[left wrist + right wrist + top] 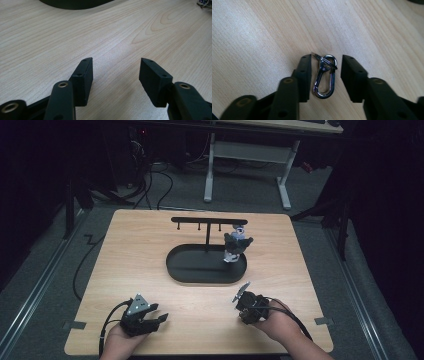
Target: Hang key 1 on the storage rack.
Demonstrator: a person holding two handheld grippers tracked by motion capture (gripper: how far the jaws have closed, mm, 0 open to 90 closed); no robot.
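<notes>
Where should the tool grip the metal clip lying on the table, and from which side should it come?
Probably across the clip's two long sides, coming straight down from above. It lies flat on the table, so its thin oval loop leaves only those parallel edges to pinch. The right tool already straddles it, open, one jaw on each long side; the ring at its top end is best avoided.

A dim lab or test room is shown: a wooden table (pixel 150 250) is set on grey carpet (pixel 320 195), with loose cables (pixel 155 180) and a white desk frame (pixel 247 155) behind.
</notes>
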